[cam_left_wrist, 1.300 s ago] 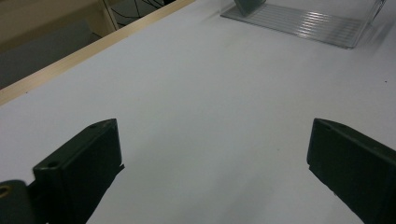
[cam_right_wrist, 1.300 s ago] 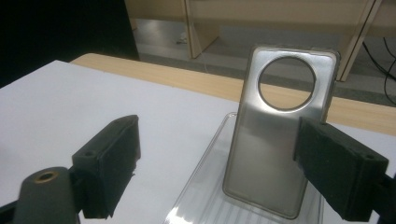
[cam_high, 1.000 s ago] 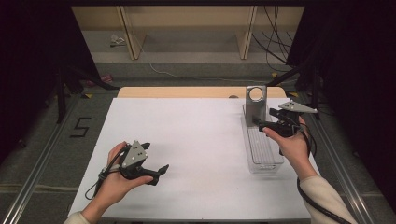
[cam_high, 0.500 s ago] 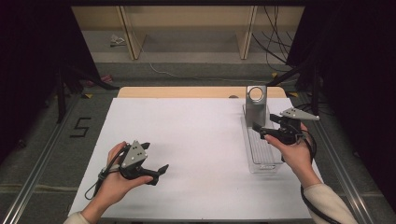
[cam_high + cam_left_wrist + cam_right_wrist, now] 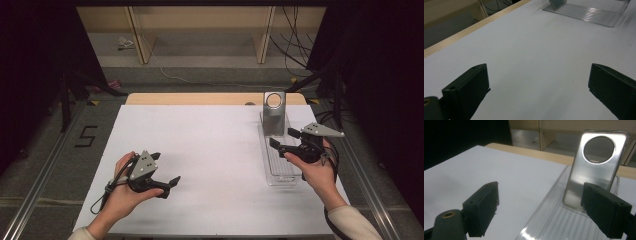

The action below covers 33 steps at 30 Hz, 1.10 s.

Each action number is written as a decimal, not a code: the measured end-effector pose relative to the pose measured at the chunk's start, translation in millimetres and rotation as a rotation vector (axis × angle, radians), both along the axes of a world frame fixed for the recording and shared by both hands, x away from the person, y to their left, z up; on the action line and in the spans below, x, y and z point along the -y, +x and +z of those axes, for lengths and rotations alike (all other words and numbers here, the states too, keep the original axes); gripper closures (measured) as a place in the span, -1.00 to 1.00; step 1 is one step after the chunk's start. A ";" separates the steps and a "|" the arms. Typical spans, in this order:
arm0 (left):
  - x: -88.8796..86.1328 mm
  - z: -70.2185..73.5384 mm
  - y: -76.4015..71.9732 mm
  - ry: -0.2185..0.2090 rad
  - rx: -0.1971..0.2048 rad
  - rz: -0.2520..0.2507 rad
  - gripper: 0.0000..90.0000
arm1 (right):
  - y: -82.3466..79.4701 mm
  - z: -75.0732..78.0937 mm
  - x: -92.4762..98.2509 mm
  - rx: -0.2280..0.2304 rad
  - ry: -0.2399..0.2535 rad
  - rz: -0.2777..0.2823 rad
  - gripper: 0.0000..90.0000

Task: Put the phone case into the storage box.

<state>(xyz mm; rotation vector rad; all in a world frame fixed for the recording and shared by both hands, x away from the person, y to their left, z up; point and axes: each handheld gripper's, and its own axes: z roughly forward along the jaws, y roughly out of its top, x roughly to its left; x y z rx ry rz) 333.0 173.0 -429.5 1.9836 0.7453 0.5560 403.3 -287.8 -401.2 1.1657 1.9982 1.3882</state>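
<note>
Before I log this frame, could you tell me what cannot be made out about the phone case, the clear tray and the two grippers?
- Phone case: its lower right corner is hidden behind a jaw in the right gripper view.
- Clear tray: its far end is cut off by the top edge of the left gripper view; the case's footing is unclear.
- Right gripper: in the high view, too small to judge its height above the tray.
- Left gripper: its handle is covered by the hand.

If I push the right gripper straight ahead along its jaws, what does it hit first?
Probably the clear phone case, leaning upright in the far end of the clear tray. The right gripper is open and aims just left of it, so depth is uncertain.
</note>
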 end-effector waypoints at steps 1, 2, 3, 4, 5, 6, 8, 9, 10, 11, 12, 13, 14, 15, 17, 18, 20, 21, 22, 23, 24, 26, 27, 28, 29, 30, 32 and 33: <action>0.0 0.2 -0.1 0.002 0.000 -0.001 -0.94 | -0.8 -0.4 -0.1 0.001 0.001 0.002 -0.64; 0.0 0.3 -0.2 0.002 0.000 -0.001 -0.94 | -1.6 -0.7 0.0 0.001 0.001 0.003 -0.64; 0.0 0.4 -0.3 0.002 0.001 -0.001 -0.94 | -2.3 -0.9 0.0 0.002 0.000 0.006 -0.65; -0.1 0.6 -0.4 0.001 0.002 -0.001 -0.94 | -3.2 -1.2 0.1 0.003 0.001 0.009 -0.65; -0.2 0.8 -0.5 0.001 0.003 -0.001 -0.94 | -4.0 -1.4 0.4 0.003 0.003 0.015 -0.64; -0.3 1.0 -0.5 -0.001 0.003 -0.001 -0.94 | -5.2 -1.6 0.6 0.001 0.003 0.016 -0.64; -0.3 1.1 -0.5 -0.002 0.004 -0.001 -0.94 | -7.5 -2.3 1.1 0.001 0.000 0.018 -0.65; -0.3 1.1 -0.6 -0.002 0.004 -0.002 -0.94 | -8.6 -2.8 1.6 0.003 0.001 0.020 -0.65; -0.2 1.1 -0.8 -0.003 0.004 -0.003 -0.94 | -10.0 -3.2 1.8 0.003 0.001 0.021 -0.64; 0.0 1.2 -1.0 -0.004 0.004 -0.003 -0.94 | -11.2 -3.5 2.1 0.004 0.001 0.024 -0.64; 0.1 1.4 -1.2 -0.005 0.005 -0.004 -0.94 | -12.5 -3.9 2.4 0.004 0.002 0.027 -0.65; 0.3 1.6 -1.3 -0.005 0.006 -0.004 -0.94 | -13.7 -4.2 2.6 0.005 0.002 0.028 -0.65; 0.6 1.7 -1.4 -0.006 0.006 -0.004 -0.94 | -15.1 -4.4 2.7 0.004 0.000 0.029 -0.65; 0.8 1.7 -1.5 -0.006 0.006 -0.005 -0.94 | -16.2 -4.8 2.6 0.006 -0.001 0.032 -0.65; 0.9 1.7 -1.7 -0.007 0.006 -0.005 -0.94 | -18.4 -5.5 2.8 0.005 -0.003 0.035 -0.64; 1.0 1.8 -1.8 -0.007 0.006 -0.005 -0.94 | -19.4 -5.9 3.2 0.004 -0.005 0.036 -0.64; 0.9 1.9 -1.9 -0.008 0.007 -0.004 -0.94 | -21.2 -6.7 3.9 0.007 -0.003 0.038 -0.64; 0.9 2.0 -2.0 -0.008 0.007 -0.004 -0.94 | -22.2 -7.0 4.3 0.005 -0.003 0.038 -0.65; 0.9 2.0 -2.1 -0.008 0.007 -0.005 -0.94 | -23.1 -7.4 4.6 0.005 -0.002 0.039 -0.65; 1.1 2.0 -2.2 -0.007 0.007 -0.006 -0.94 | -24.1 -7.9 4.9 0.006 -0.004 0.040 -0.65; 1.4 2.0 -2.4 -0.007 0.008 -0.008 -0.94 | -25.2 -8.3 5.1 0.004 -0.005 0.041 -0.64; 1.6 1.8 -3.4 -0.004 0.009 -0.011 -0.94 | -27.1 -9.5 5.1 0.003 -0.007 0.045 -0.65; 1.5 1.6 -4.1 -0.004 0.008 -0.012 -0.94 | -27.9 -10.1 5.1 0.001 -0.007 0.047 -0.64; 1.1 1.7 -4.9 -0.004 0.007 -0.010 -0.94 | -28.7 -10.6 5.2 0.001 -0.009 0.049 -0.64; 0.6 1.9 -5.3 -0.005 0.007 -0.009 -0.94 | -29.4 -10.9 5.4 0.000 -0.010 0.050 -0.64; 0.1 2.0 -5.6 -0.005 0.009 -0.008 -0.94 | -30.0 -11.2 5.6 -0.001 -0.010 0.051 -0.64; -0.7 2.1 -6.3 -0.008 0.009 -0.006 -0.94 | -31.0 -12.0 6.1 -0.001 -0.010 0.052 -0.65; -1.1 2.0 -6.6 -0.008 0.009 -0.005 -0.94 | -31.7 -12.5 6.1 -0.003 -0.012 0.051 -0.65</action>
